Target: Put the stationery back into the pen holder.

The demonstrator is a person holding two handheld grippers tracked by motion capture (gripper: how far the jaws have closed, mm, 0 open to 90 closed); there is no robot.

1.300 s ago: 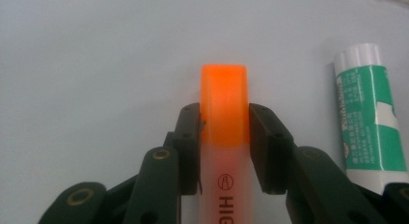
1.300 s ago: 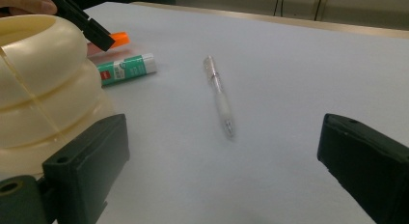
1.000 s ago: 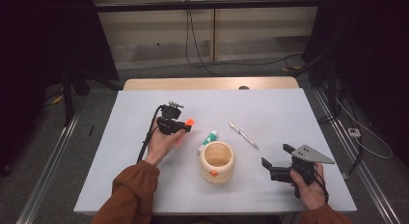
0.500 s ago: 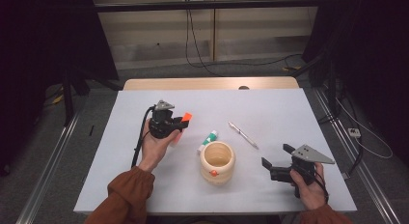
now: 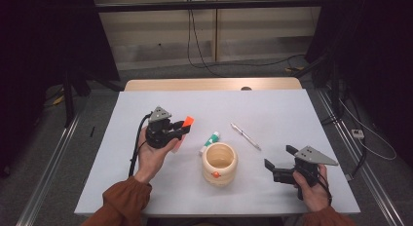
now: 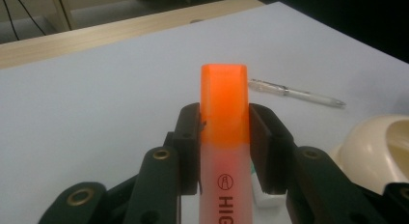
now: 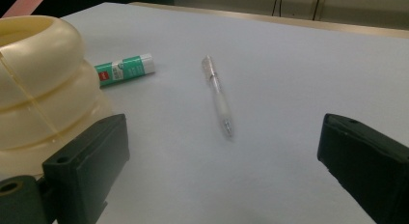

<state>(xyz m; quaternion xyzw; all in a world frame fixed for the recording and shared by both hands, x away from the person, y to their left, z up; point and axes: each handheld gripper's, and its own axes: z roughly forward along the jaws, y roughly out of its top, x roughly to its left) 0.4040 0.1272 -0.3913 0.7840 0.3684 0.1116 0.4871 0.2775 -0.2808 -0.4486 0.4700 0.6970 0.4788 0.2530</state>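
Note:
My left gripper point(image 5: 176, 130) is shut on an orange-capped highlighter point(image 5: 187, 122), held above the white table point(image 5: 292, 109) left of centre. In the left gripper view the two black pads clamp the highlighter point(image 6: 224, 113) just below its cap. A cream ribbed cup point(image 5: 219, 162) stands upright at the table's middle front. A green-and-white glue stick point(image 5: 209, 142) lies just behind it. A clear pen point(image 5: 246, 136) lies to the cup's right. My right gripper point(image 5: 279, 157) rests open near the front right, pointing at the cup, with nothing between its jaws point(image 7: 226, 156).
The right gripper view has the cup point(image 7: 38, 84) close at left, the glue stick point(image 7: 125, 69) and the pen point(image 7: 218, 96) ahead on bare table. A wooden strip point(image 5: 209, 84) borders the table's far edge. Dark floor and rails surround the table.
The left gripper has drifted left and toward the person with the highlighter still in its jaws. The right gripper has stayed where it was.

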